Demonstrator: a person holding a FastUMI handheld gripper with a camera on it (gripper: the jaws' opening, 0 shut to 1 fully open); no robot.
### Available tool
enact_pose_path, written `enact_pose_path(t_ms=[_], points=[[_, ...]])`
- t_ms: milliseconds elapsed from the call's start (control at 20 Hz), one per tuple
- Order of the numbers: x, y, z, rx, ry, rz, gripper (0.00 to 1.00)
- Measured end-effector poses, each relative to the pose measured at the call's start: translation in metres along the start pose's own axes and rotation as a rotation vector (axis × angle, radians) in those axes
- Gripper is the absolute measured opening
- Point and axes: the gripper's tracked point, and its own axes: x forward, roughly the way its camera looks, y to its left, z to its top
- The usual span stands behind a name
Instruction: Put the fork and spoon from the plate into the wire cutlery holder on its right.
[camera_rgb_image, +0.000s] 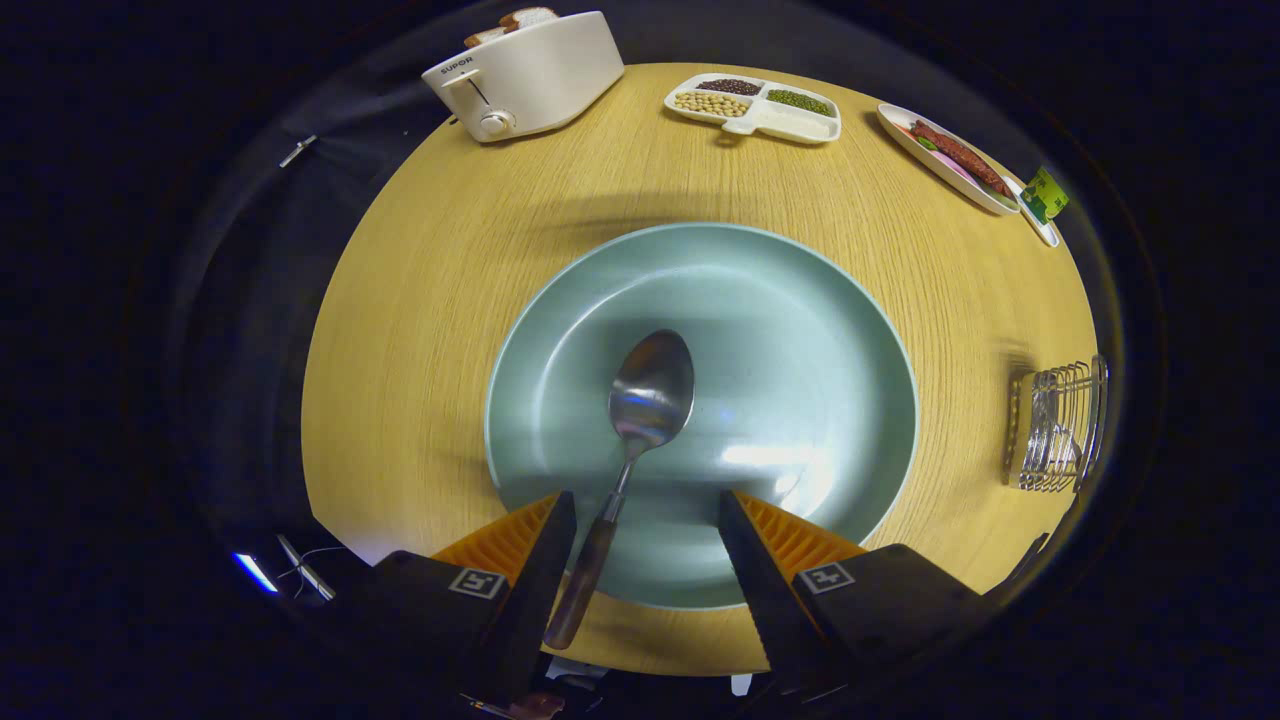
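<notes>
A metal spoon (640, 420) with a dark handle lies in the pale green plate (800, 290), bowl pointing away from me. Its handle runs back over the plate's near rim and lies between my fingers, close against the left one. My gripper (647, 515) hovers over the near rim with its fingers wide apart and nothing pressed between them. The wire cutlery holder (1058, 428) stands on the round wooden table to the right of the plate; what it holds cannot be made out.
A white toaster (525, 75) with bread slices stands at the table's far left. A divided white dish (755, 105) of beans and a white dish (950, 157) of sausage sit at the far side. The table edge runs just below my fingers.
</notes>
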Motion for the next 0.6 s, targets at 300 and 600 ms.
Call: enact_pose_path(t_ms=[300, 600], points=[[0.001, -0.018, -0.001, -0.032, 0.006, -0.041, 0.49], [0.001, -0.011, -0.002, -0.102, 0.027, 0.078, 0.11]])
